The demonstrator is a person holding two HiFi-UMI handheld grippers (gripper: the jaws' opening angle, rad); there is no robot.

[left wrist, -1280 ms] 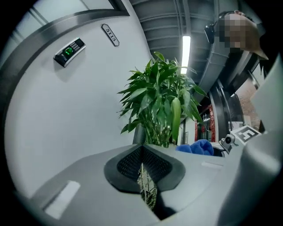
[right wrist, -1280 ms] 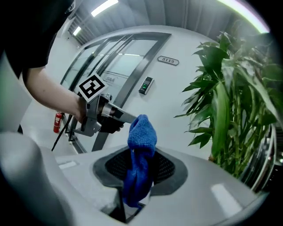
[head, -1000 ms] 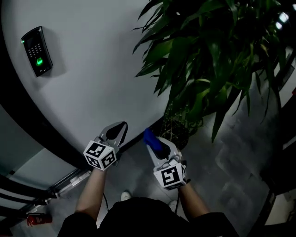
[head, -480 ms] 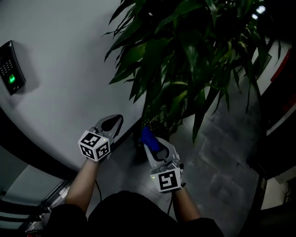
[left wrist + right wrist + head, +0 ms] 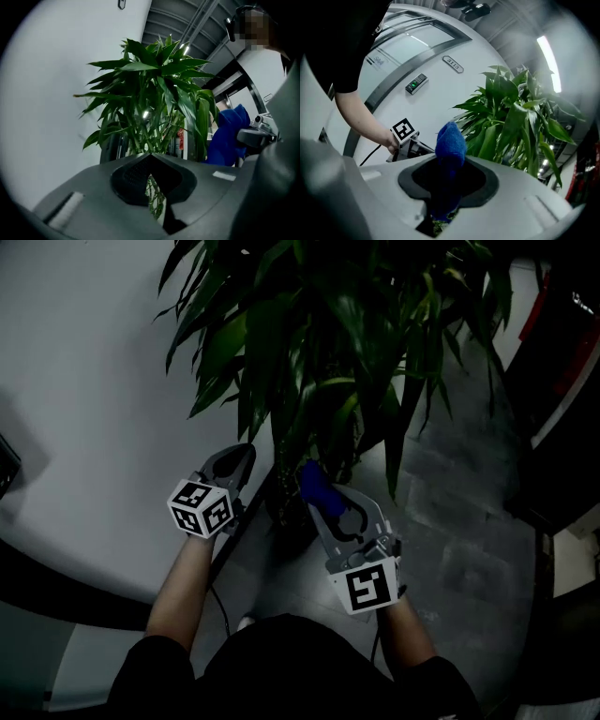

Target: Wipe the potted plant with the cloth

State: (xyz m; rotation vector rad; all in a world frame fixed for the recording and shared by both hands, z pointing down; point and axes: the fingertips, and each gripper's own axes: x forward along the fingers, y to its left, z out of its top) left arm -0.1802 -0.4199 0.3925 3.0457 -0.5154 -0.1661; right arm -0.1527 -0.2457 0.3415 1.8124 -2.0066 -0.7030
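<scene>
My right gripper (image 5: 325, 504) has its jaws clamped on the blue cloth (image 5: 315, 486), and the right gripper view shows the cloth (image 5: 450, 145) bunched between them and standing up past the tips in a rounded wad. In the head view it sits low beside the potted plant (image 5: 328, 324), under the hanging leaves and close to the stems; I cannot tell whether it touches a leaf. My left gripper (image 5: 240, 459) is level with it on the other side of the stems. Its jaws are together with nothing in them: in the left gripper view the tips of my left gripper (image 5: 151, 158) meet, and only a thin slit lower down lets the stems show through.

From the left, the potted plant (image 5: 154, 93) rises straight ahead, with long pointed green leaves fanning out from a cluster of thin stalks. The cloth (image 5: 228, 136) shows at its right edge, just beside a broad drooping leaf. The right gripper view has the plant (image 5: 515, 122) to the right of the cloth and my left hand (image 5: 396, 143) with its marker cube (image 5: 404, 131) to the left.

The plant stands against a curved white wall (image 5: 94, 381) on a grey tiled floor (image 5: 450, 512). A keypad (image 5: 416, 83) with a green light hangs on the wall in the right gripper view
</scene>
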